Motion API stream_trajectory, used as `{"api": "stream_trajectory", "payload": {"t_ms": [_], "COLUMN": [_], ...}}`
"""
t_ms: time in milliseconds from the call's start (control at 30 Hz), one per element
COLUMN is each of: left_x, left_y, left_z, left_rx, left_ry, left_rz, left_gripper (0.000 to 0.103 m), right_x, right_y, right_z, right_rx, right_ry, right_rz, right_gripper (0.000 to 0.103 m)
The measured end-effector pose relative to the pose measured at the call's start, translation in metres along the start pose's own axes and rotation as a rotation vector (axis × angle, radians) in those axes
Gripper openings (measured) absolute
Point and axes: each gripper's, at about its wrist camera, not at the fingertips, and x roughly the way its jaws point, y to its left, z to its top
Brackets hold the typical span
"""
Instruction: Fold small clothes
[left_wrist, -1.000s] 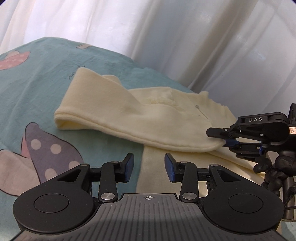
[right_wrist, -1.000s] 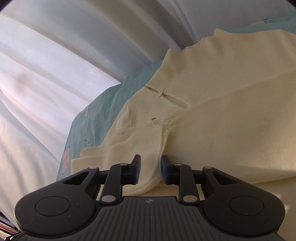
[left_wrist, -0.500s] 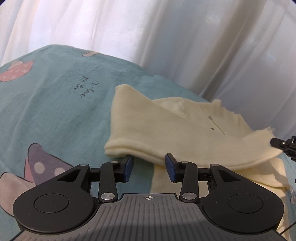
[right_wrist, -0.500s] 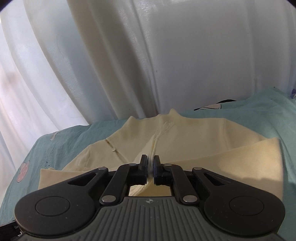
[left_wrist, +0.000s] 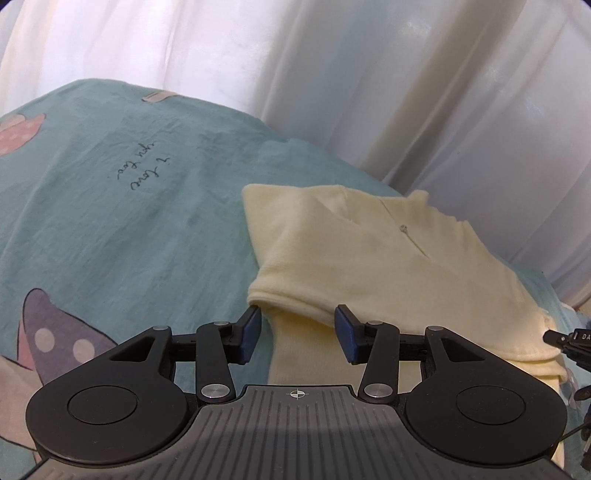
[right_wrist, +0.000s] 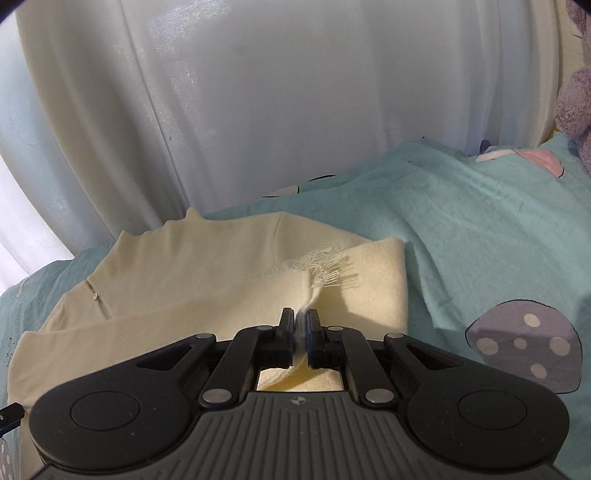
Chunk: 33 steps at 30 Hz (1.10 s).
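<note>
A cream knit sweater (left_wrist: 388, 258) lies on the teal bed sheet (left_wrist: 110, 221), its left sleeve folded across the body. My left gripper (left_wrist: 297, 330) is open, its blue pads on either side of the sleeve's folded lower edge, holding nothing. My right gripper (right_wrist: 300, 325) is shut on the sleeve's fringed cuff (right_wrist: 321, 269) and holds it over the right side of the sweater (right_wrist: 184, 273). The right gripper's tip shows at the right edge of the left wrist view (left_wrist: 565, 338).
White curtains (left_wrist: 369, 74) hang behind the bed. The sheet has mushroom prints (right_wrist: 524, 347) and handwriting (left_wrist: 142, 170). A purple plush toy (right_wrist: 576, 99) sits at the far right.
The right gripper closed on the cuff and carried the sleeve rightwards across the sweater body. The left gripper moved right, up to the sleeve's fold, still open.
</note>
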Motion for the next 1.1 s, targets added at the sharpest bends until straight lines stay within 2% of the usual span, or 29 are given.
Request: {"api": "stream_trajectory", "payload": {"t_ms": [100, 167, 200, 333, 367, 433, 500, 600, 700, 833, 933, 1100], "left_x": [-0.004, -0.007, -0.009, -0.025, -0.026, -0.023, -0.014, 0.004, 0.021, 0.033, 0.038, 0.039], "left_y": [0.000, 0.000, 0.000, -0.002, -0.006, -0.016, -0.027, -0.044, -0.058, -0.064, -0.066, -0.074], "left_z": [0.003, 0.006, 0.007, 0.014, 0.016, 0.019, 0.019, 0.015, 0.010, 0.008, 0.008, 0.005], "left_rx": [-0.003, 0.006, 0.009, 0.028, 0.051, 0.090, 0.112, 0.143, 0.182, 0.204, 0.215, 0.266], "left_ry": [-0.017, -0.028, -0.023, -0.049, -0.063, -0.069, -0.049, -0.021, 0.019, 0.031, 0.035, 0.027], "left_rz": [0.013, 0.031, 0.032, -0.005, -0.007, -0.013, -0.030, -0.062, -0.047, -0.026, -0.017, 0.016], "left_gripper": [0.049, 0.050, 0.050, 0.052, 0.055, 0.056, 0.055, 0.055, 0.053, 0.053, 0.052, 0.052], "right_x": [-0.005, -0.011, -0.009, 0.001, -0.002, -0.010, -0.018, -0.008, 0.014, 0.020, 0.027, 0.030], "right_y": [0.013, 0.026, 0.028, 0.017, 0.015, 0.019, 0.032, 0.059, 0.067, 0.061, 0.061, 0.051], "right_z": [-0.003, -0.005, -0.002, 0.003, 0.002, 0.000, -0.005, -0.013, -0.020, -0.019, -0.016, -0.009], "right_rx": [-0.084, -0.182, -0.201, -0.143, -0.119, -0.116, -0.133, -0.234, -0.301, -0.332, -0.372, -0.318], "right_ry": [-0.066, -0.138, -0.138, -0.006, -0.015, -0.048, -0.077, -0.055, 0.006, -0.050, -0.077, -0.077], "right_rz": [-0.051, -0.136, -0.158, -0.196, -0.209, -0.173, -0.082, -0.019, -0.066, -0.098, -0.162, -0.122], "right_gripper": [0.006, 0.006, 0.006, 0.008, 0.015, 0.016, 0.017, 0.017, 0.015, 0.014, 0.015, 0.019]}}
